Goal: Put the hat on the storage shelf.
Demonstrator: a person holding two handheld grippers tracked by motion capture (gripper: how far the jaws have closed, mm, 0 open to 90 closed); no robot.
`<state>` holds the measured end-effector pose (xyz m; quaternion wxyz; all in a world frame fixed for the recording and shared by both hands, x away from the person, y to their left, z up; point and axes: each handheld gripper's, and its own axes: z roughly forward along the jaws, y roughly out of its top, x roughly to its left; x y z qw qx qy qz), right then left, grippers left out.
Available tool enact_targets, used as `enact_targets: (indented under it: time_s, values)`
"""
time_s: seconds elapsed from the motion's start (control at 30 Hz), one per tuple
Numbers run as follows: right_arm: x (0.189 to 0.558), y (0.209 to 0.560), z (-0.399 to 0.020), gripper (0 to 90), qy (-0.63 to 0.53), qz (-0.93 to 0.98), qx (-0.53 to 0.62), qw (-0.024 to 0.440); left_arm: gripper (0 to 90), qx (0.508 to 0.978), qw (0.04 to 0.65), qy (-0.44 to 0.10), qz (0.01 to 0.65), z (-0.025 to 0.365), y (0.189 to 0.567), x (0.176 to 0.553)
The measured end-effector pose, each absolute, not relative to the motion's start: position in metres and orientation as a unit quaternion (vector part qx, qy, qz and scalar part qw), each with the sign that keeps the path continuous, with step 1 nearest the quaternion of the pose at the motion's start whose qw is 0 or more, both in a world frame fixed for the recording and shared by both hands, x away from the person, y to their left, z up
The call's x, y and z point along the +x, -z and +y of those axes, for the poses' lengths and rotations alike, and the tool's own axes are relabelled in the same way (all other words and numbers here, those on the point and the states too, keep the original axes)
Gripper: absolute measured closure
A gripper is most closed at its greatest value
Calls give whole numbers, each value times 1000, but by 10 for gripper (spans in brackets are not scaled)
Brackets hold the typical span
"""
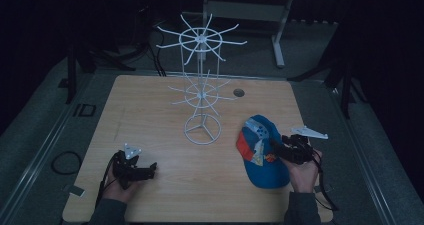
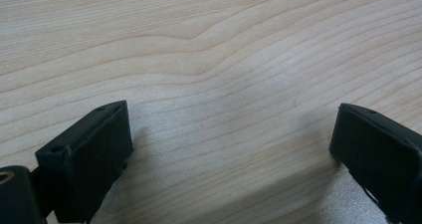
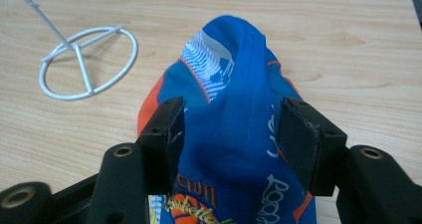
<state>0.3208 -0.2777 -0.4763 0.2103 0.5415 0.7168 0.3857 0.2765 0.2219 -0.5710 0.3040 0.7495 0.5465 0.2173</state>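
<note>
On the wooden table (image 1: 165,185), the right gripper (image 3: 231,127) straddles the blue cap (image 3: 234,84), jaws unclamped; closing off-centre could let fabric slip.

Left gripper (image 2: 226,149): jaws spread wide, nothing between them.
Table (image 2: 209,50): pale wood grain, directly beneath jaws.
</note>
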Motion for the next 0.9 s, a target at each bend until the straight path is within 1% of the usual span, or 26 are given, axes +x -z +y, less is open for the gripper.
enact_targets:
  time_s: [0.17, 0.47, 0.7, 0.9]
  values:
    - [321, 477, -277, 465, -382, 719, 542, 209, 31, 750, 304, -217, 546, 222, 571, 277]
    - [324, 471, -277, 433, -387, 717, 545, 198, 31, 750, 304, -217, 546, 222, 571, 277]
    - [332, 462, -276, 446, -377, 727, 538, 200, 31, 749, 305, -217, 546, 222, 571, 277]
    - [344, 457, -271, 404, -363, 741, 530, 195, 31, 749, 305, -217, 547, 222, 571, 277]
